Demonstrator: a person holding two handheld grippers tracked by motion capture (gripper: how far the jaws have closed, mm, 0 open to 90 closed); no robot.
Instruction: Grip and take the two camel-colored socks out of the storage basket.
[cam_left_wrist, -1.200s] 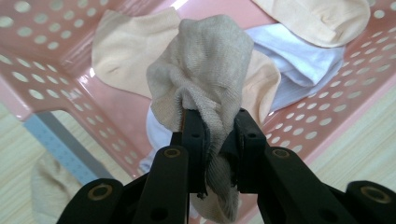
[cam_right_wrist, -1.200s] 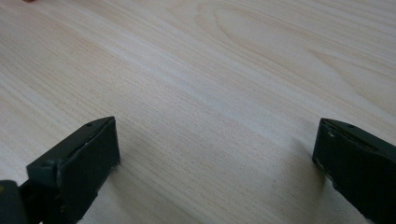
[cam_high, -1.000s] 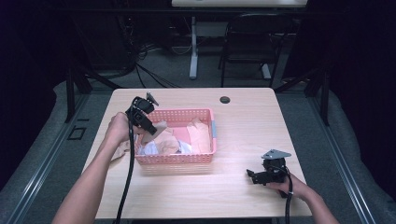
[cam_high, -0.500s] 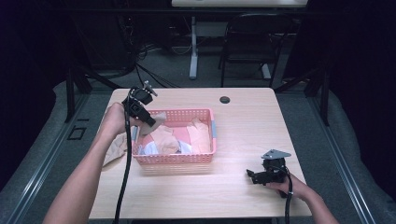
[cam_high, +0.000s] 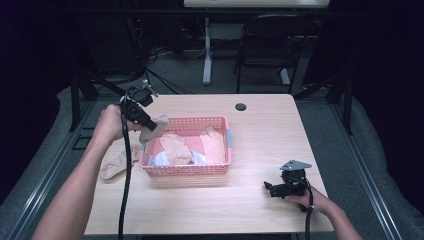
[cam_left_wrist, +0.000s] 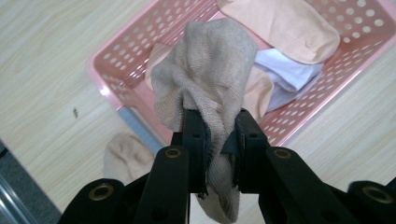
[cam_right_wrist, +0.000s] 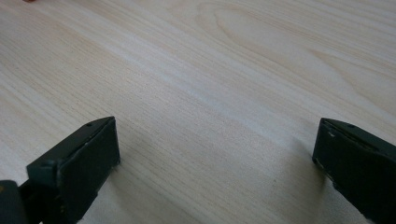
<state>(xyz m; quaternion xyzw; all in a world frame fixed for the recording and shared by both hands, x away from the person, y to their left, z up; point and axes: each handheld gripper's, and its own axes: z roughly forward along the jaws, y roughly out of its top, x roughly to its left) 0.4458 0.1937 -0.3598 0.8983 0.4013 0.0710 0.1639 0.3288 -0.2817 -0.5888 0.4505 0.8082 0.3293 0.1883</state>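
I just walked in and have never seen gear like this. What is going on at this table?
A person sits at a wooden table with a handheld gripper in each hand. The left gripper is clamped on a beige sock and holds it above the left end of a pink basket that has more socks in it. Another beige sock lies on the table just left of the basket. The right gripper rests on the table near the right front corner, jaws wide apart, holding nothing.
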